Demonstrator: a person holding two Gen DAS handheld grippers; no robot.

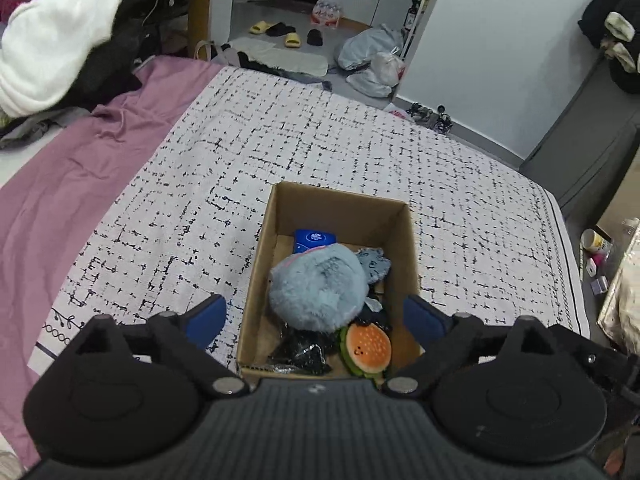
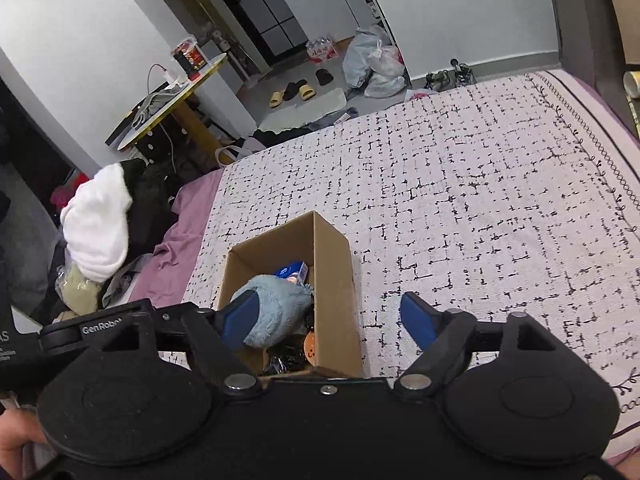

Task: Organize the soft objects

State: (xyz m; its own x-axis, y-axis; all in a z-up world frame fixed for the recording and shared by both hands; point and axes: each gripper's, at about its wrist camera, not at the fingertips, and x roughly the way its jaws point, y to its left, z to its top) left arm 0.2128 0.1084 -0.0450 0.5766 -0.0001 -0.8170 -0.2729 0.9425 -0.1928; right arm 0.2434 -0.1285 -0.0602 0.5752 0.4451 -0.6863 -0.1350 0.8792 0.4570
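An open cardboard box (image 1: 344,204) stands on the bed's white blanket with black dashes (image 1: 280,132). Inside lie a fluffy light-blue plush (image 1: 318,286), a burger-shaped plush (image 1: 368,350), a blue packet (image 1: 314,240), a grey patterned cloth (image 1: 374,266) and something black and shiny (image 1: 300,350). My left gripper (image 1: 316,318) hangs open above the box's near end, its blue pads wide apart and holding nothing. In the right wrist view the box (image 2: 332,264) and blue plush (image 2: 276,312) sit low and left. My right gripper (image 2: 326,320) is open too, above the box's right wall, with nothing held.
A purple sheet (image 1: 60,200) covers the bed's left side, with a white fluffy garment (image 1: 52,60) and dark clothes piled there. Beyond the bed are slippers (image 1: 276,32), plastic bags (image 1: 372,60) and a round yellow-edged table (image 2: 168,100). A grey cabinet (image 1: 580,140) stands right.
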